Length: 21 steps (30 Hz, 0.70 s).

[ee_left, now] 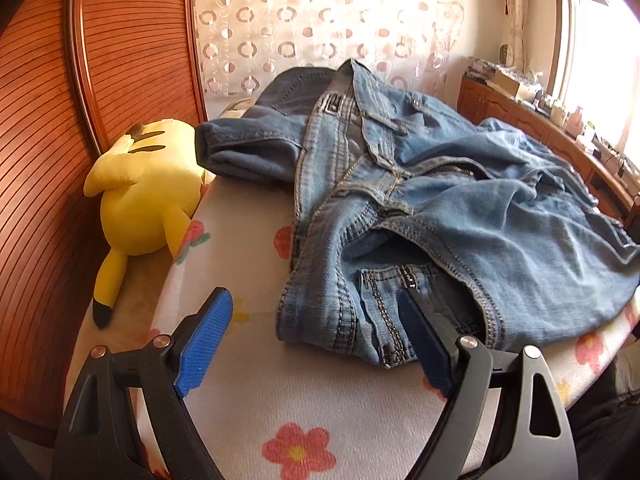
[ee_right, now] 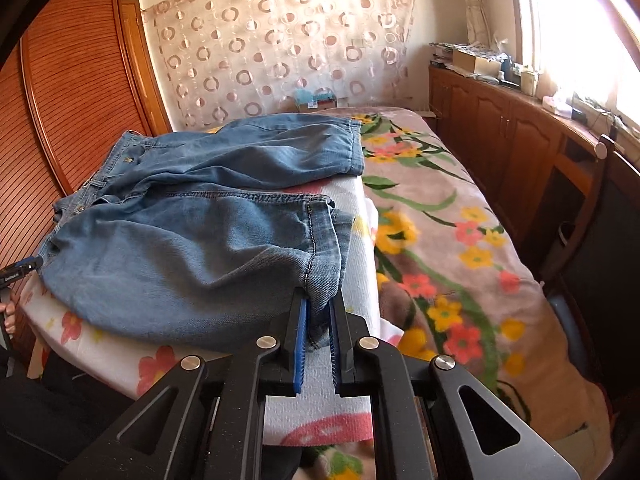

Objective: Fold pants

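Observation:
Blue denim pants (ee_left: 420,200) lie crumpled on a white floral pad (ee_left: 304,392), waistband and fly toward the near end in the left wrist view. My left gripper (ee_left: 316,316) stands open over the waist corner; its right pad (ee_left: 424,344) rests at the denim by the back pocket, its left pad over bare pad. In the right wrist view the pants (ee_right: 192,240) stretch away to the left. My right gripper (ee_right: 318,316) is shut on the hem of the near leg (ee_right: 320,280), the denim pinched between the blue pads.
A yellow plush toy (ee_left: 148,196) lies left of the pad against a wooden slatted wardrobe (ee_left: 44,160). A flowered blanket (ee_right: 460,248) covers the bed right of the pad. Wooden cabinets (ee_right: 520,152) with clutter line the window wall. A patterned curtain (ee_right: 280,48) hangs behind.

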Each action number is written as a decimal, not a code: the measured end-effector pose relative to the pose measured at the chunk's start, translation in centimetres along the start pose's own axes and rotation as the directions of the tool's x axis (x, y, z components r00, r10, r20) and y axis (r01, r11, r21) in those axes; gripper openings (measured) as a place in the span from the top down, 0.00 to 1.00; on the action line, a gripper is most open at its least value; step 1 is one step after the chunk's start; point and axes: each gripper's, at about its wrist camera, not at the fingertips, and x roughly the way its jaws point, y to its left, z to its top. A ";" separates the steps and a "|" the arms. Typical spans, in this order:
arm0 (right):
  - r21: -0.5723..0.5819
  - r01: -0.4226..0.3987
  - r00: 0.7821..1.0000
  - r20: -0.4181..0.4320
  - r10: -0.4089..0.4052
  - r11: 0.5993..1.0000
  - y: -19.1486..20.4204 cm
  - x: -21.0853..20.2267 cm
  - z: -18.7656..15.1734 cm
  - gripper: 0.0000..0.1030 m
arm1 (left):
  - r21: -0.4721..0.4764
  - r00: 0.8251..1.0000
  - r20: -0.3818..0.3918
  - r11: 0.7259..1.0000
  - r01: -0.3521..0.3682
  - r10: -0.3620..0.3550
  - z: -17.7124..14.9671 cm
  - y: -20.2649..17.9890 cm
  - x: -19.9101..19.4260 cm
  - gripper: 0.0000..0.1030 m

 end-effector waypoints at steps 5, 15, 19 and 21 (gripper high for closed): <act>-0.006 0.008 1.000 -0.001 -0.008 1.000 0.3 0.1 0.4 0.92 | -0.055 0.999 0.035 0.998 0.025 -0.024 0.2 0.9 -0.5 0.26; 0.001 0.008 1.000 -0.008 -0.008 1.000 0.7 0.5 1.1 0.92 | -0.114 0.998 0.061 0.993 -0.014 0.021 0.5 2.4 -0.7 0.27; -0.001 0.009 1.000 -0.011 -0.009 1.000 0.5 0.4 1.1 0.91 | -0.088 0.998 0.005 0.994 -0.066 0.067 0.2 2.2 0.8 0.27; -0.001 0.010 1.000 -0.014 -0.010 1.000 0.5 0.5 1.1 0.88 | -0.058 0.998 -0.019 0.996 -0.069 0.068 0.1 1.7 1.5 0.27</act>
